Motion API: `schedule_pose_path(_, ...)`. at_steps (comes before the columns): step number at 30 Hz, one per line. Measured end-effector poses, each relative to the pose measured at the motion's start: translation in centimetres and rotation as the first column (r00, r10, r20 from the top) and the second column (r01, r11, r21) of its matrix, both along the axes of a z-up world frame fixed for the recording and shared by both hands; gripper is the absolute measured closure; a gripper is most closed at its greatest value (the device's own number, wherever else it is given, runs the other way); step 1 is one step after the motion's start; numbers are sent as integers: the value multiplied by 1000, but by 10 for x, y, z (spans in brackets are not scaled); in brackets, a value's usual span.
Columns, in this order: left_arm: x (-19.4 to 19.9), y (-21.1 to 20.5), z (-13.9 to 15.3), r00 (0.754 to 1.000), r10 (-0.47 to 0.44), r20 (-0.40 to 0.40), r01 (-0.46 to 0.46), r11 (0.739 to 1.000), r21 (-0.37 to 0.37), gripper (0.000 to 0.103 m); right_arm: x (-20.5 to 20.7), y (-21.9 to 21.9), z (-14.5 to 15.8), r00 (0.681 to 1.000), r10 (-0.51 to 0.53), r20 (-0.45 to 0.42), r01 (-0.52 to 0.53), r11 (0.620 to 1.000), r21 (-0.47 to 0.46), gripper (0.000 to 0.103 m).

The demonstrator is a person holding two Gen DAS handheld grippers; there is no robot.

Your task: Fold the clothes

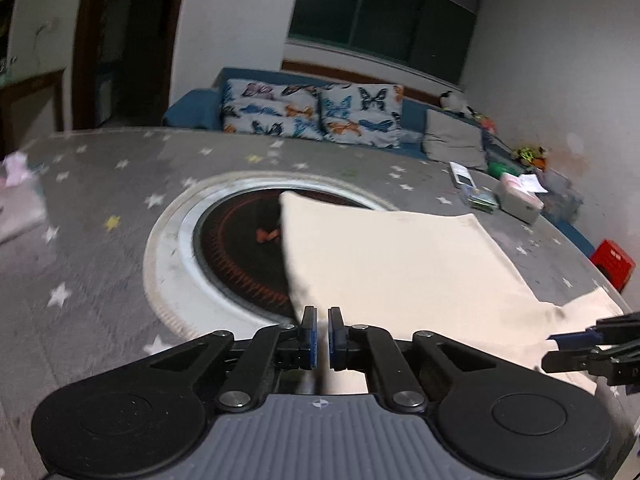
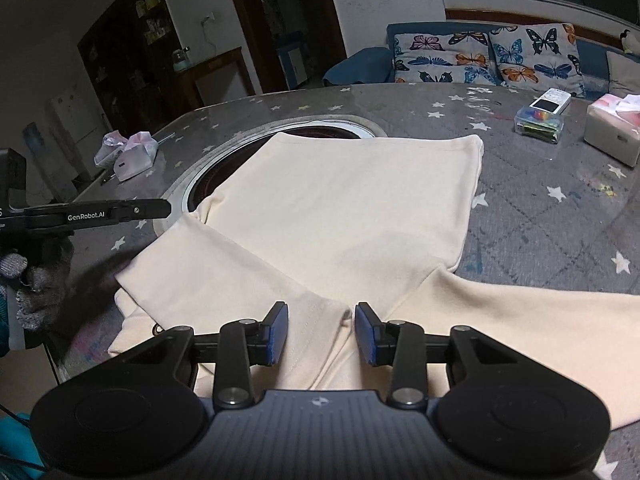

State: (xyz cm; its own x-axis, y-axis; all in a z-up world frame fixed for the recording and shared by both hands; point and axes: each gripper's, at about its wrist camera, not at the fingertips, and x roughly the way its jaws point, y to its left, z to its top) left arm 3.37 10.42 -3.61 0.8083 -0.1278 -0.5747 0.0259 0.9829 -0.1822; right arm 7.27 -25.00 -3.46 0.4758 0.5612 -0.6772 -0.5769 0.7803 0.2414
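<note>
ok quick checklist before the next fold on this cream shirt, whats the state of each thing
1. Right gripper open over the cream shirt: ok.
2. Left gripper nearly closed; whether it pinches cloth: cannot tell.
3. Left sleeve folded in over the body: ok.
4. Right sleeve still spread outward: not ok.
5. Shirt lies partly over the round table opening: not ok.
6. Tissue box and plastic box apart from the shirt: ok.

Both wrist cams sit low over the table (image 1: 100, 280), near its front edge, facing the sofa (image 2: 372, 66); both catch the cream garment (image 2: 340, 208) and round inset.
</note>
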Motion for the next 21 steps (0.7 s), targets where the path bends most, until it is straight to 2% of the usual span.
schedule_pose_path(8, 13, -17, -12, 998, -49, -35, 51, 997, 54, 84, -1, -4, 4, 1000, 1, 9, -1, 1000, -5, 65)
schedule_pose_path(13, 12, -22, -15, 997, -74, -22, 76, 993, 94, 85, 0, -13, 5, 1000, -30, 7, 30, 1000, -1, 62)
schedule_pose_path(15, 13, -21, -16, 997, -79, -22, 80, 992, 96, 85, 0, -17, 5, 999, -45, 7, 45, 999, -2, 60)
schedule_pose_path(17, 13, -21, -16, 997, -76, -18, 77, 992, 99, 89, 0, -22, 5, 998, -62, 8, 62, 998, -7, 60)
schedule_pose_path(21, 10, -19, -14, 997, -69, -17, 70, 994, 85, 87, 1, -31, 3, 996, -93, 6, 93, 996, -14, 60)
